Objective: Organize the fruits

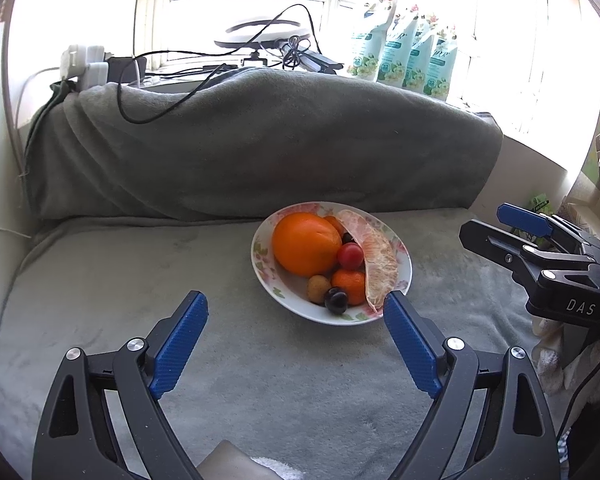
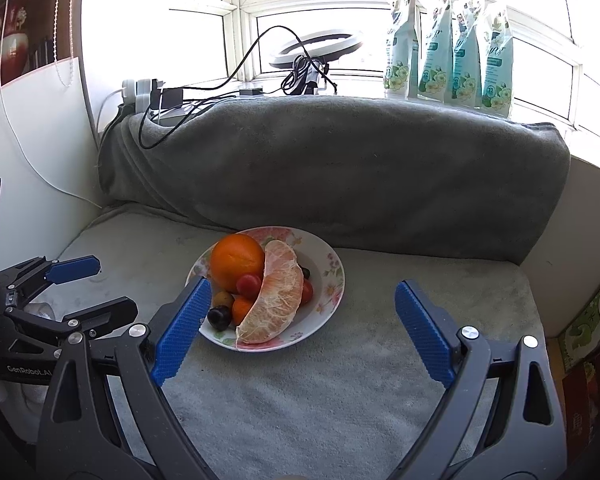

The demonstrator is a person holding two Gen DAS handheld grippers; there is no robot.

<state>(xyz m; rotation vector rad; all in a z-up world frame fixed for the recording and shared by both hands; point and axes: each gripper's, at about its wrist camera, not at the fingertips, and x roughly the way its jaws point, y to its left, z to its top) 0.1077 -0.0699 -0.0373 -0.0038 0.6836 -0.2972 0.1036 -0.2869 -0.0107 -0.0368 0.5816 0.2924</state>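
A floral plate [image 1: 400, 276] [image 2: 328, 292] sits on the grey blanket. It holds a large orange [image 1: 306, 244] [image 2: 236, 260], a peeled pomelo segment [image 1: 378, 258] [image 2: 278, 296], a small tangerine [image 1: 350, 284], a red cherry tomato [image 1: 350, 255] [image 2: 249, 284], a dark grape [image 1: 336, 300] [image 2: 219, 317] and a small yellowish fruit [image 1: 318, 287]. My left gripper [image 1: 296, 308] is open and empty just in front of the plate. My right gripper [image 2: 302, 296] is open and empty, its left finger overlapping the plate's near-left rim in the view.
A rolled grey blanket [image 1: 260, 148] forms a ridge behind the plate. Cables, plugs and a ring light [image 2: 316, 50] lie on the windowsill, with several refill pouches [image 2: 448, 44] to the right. A green box [image 2: 592, 316] stands at the right edge. A white wall panel is at the left.
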